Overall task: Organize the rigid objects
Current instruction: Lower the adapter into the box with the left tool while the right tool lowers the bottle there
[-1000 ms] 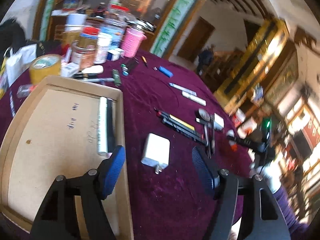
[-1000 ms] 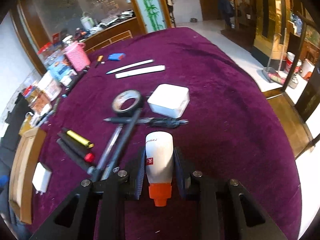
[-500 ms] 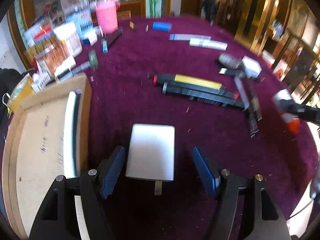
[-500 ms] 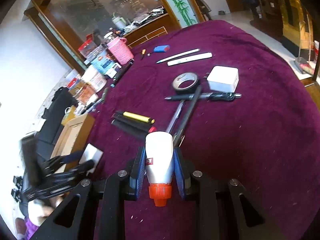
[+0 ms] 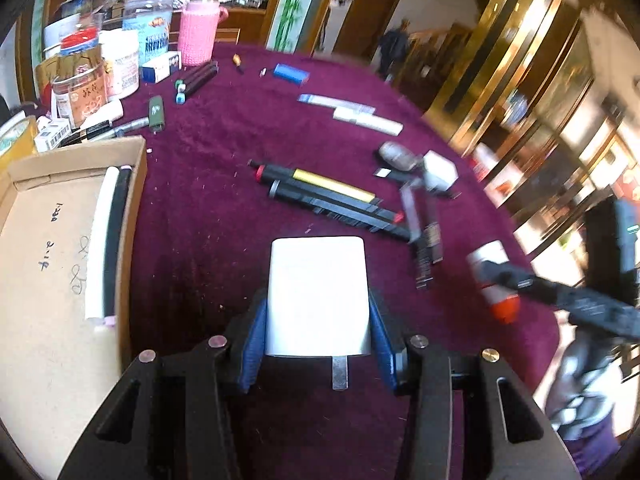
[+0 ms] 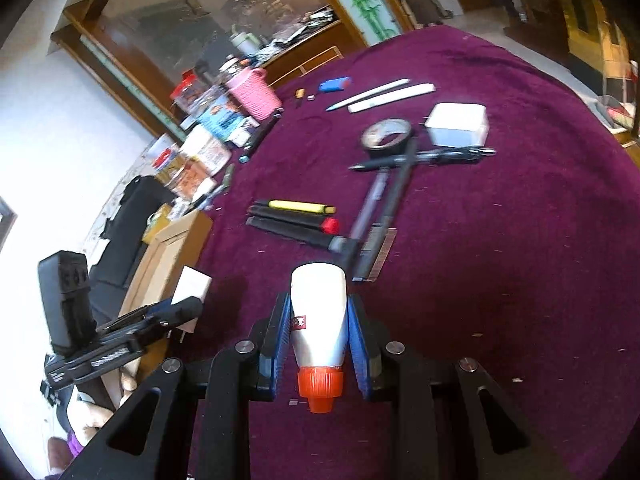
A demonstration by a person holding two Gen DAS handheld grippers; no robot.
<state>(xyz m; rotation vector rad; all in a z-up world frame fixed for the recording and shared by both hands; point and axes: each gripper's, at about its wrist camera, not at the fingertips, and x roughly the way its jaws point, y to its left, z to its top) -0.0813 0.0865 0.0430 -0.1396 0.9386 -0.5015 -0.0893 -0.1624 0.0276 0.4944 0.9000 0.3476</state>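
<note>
Left gripper (image 5: 318,318) jaws just closed onto flat white rectangular plug adapter (image 5: 318,296) on purple velvet tablecloth (image 5: 224,160) beside shallow cardboard box (image 5: 48,264); right gripper (image 6: 319,334) clamped on white orange-capped glue bottle (image 6: 319,316).

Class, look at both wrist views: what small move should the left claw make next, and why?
Probably lift the white charger and carry it left toward the cardboard box. The left claw has just been closing, and its blue pads now sit against the charger's sides, while the box lies close beside it and already holds a white and black stick.
</note>
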